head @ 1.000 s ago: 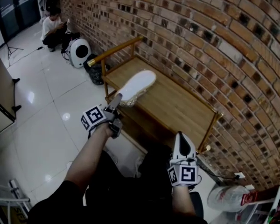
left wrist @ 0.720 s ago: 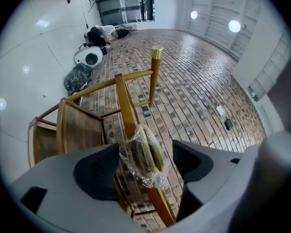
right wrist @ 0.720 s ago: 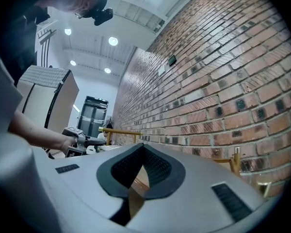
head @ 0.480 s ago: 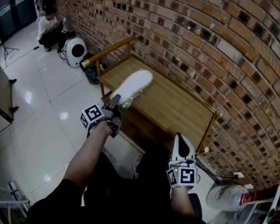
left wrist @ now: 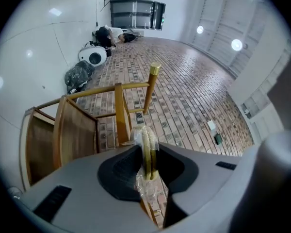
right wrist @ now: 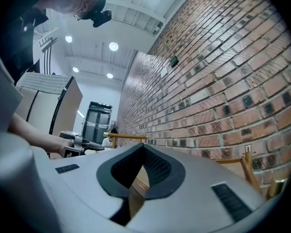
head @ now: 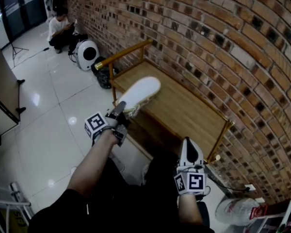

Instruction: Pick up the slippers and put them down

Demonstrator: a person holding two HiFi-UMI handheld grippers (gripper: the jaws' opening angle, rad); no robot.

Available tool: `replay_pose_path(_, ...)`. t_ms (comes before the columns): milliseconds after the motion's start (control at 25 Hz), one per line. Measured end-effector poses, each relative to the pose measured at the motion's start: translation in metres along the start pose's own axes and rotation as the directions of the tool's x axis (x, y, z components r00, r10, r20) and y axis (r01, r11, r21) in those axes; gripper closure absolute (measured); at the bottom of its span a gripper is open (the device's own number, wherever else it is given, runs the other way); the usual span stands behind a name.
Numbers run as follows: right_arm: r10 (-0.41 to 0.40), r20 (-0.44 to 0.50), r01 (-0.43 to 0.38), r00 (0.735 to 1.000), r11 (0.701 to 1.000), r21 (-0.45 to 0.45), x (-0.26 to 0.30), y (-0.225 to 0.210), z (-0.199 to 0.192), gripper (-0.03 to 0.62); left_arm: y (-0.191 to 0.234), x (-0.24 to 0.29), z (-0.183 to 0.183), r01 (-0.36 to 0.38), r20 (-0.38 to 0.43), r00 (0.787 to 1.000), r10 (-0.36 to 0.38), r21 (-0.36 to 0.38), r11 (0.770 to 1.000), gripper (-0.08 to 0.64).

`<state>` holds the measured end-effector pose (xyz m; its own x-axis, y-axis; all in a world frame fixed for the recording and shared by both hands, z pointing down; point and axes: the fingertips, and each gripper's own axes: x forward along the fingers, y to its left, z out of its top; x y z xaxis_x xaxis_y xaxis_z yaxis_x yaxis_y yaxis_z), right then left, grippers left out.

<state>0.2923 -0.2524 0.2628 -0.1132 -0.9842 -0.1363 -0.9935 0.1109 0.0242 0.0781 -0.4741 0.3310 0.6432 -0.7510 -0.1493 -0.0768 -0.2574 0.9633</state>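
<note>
Found left claw freshly closed on slick wrapped edge of slippers, right claw clenched empty; liable to slip free on lifting.

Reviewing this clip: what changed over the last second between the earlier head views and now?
The left gripper has just been closing its fingers, which now pinch the near end of the plastic-wrapped slippers. Unchanged: the slippers still lie on the wooden bench, not lifted. The right gripper stays in front of the bench, shut and holding nothing.
</note>
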Motion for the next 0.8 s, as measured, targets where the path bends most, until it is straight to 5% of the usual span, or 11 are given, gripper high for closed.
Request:
replay_pose_path(400, 0.201, 0.063, -0.203, 0.978, 0.979, 0.035, 0.028, 0.05, 0.012, 0.601, -0.033, -0.09, 0.053, 0.016, 0.181, 0.983, -0.035, 0.101, 0.995, 0.486)
replay_pose_path(800, 0.448, 0.114, -0.454, 0.887, 0.89, 0.033, 0.023, 0.132, 0.029, 0.601, -0.048, -0.245, 0.083, -0.065, 0.456, 0.89, -0.001, 0.13, 0.989, 0.486)
